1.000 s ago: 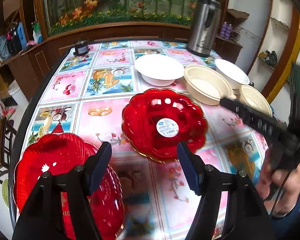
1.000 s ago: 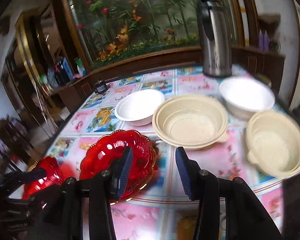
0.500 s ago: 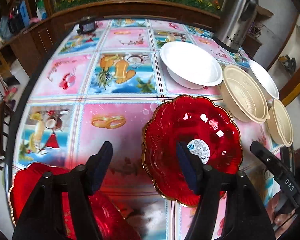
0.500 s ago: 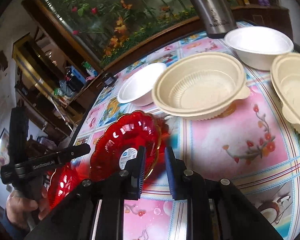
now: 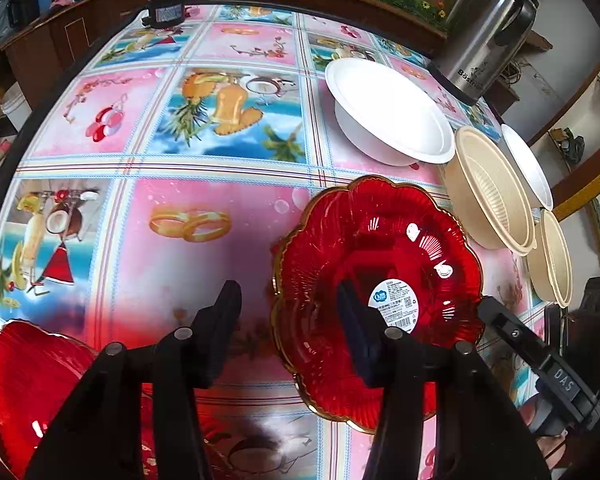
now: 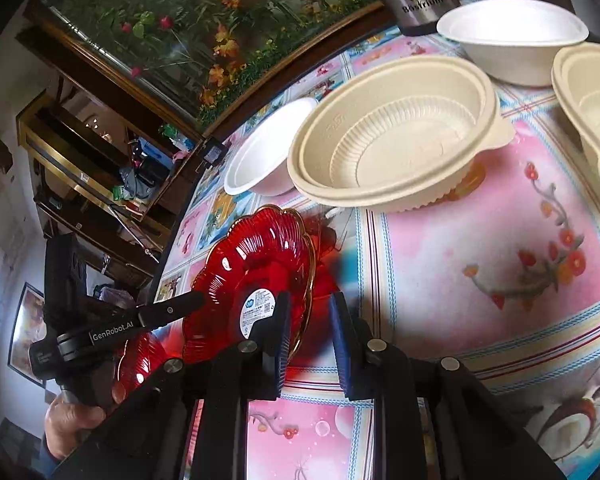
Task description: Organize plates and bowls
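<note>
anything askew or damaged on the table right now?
One thing: the red plate with the sticker is tilted, one edge lifted off the tablecloth, its rim between the right gripper's fingers. No visible spills or breakage; bowls sit upright.

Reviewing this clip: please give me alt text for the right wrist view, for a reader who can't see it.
The right gripper straddles the gold-trimmed edge of a red plate, jaws narrowly apart, rim between them. The left gripper reaches in from the left, and beige bowls and white bowls sit on the floral tablecloth beyond.

Both wrist views close, downward, sharing red plate (image 5: 380, 280).
</note>
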### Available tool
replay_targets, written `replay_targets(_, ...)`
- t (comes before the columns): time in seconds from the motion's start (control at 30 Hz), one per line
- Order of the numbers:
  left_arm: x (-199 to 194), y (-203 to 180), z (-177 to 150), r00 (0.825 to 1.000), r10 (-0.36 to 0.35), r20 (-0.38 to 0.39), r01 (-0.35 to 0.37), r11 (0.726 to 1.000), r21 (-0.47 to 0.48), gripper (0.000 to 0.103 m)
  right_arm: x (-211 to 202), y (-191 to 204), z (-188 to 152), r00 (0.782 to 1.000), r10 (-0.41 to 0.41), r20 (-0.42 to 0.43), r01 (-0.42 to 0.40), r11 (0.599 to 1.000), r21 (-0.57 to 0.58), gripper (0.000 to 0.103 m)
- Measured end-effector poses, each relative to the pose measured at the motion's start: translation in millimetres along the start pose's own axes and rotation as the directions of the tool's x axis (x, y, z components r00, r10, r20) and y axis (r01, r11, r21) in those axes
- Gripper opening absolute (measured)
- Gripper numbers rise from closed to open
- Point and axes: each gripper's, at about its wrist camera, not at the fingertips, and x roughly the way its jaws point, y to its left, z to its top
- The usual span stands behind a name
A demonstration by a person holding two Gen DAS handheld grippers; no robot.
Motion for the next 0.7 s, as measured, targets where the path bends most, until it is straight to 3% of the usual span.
replay_targets(0.13,5.8,-5.3,-2.5,1.000,-0.020,-0.017,0.020,1.000,0.004,0.046,7.9,2.6,-0.9,1.000,-0.007,-0.016,0.006,1.000,-0.013,0.018)
replay_targets(0.17,6.4,-8.1,-4.3,0.999,-0.029,-0.020,0.029,1.000,0.008,0.038,9.3,3.6,-2.0,1.000,0.002,-0.023,-0.002,1.000,-0.017,0.016)
replay_targets(0.2,6.7,-10.7,-5.2,0.999,-0.026,-0.020,0.026,1.000,0.015,0.037,9.7,4.7,-3.0,1.000,0.002,-0.024,-0.002,1.000,-0.024,0.010)
replay_targets(0.33,4.4,-19.6,-11.7,1.000,-0.014,-0.003,0.014,0.999,0.039,0.031,4.3,7.4,-3.3,0.999,-0.038,0.009,0.038,0.998,-0.057,0.009)
replay_targets(0.7,-14.2,-31.7,-26.4,0.997,0.018,0.070,-0.023,0.996,0.081,0.031,-13.6,14.0,-4.1,0.995,-0.052,0.081,0.060,0.993,-0.104,0.010)
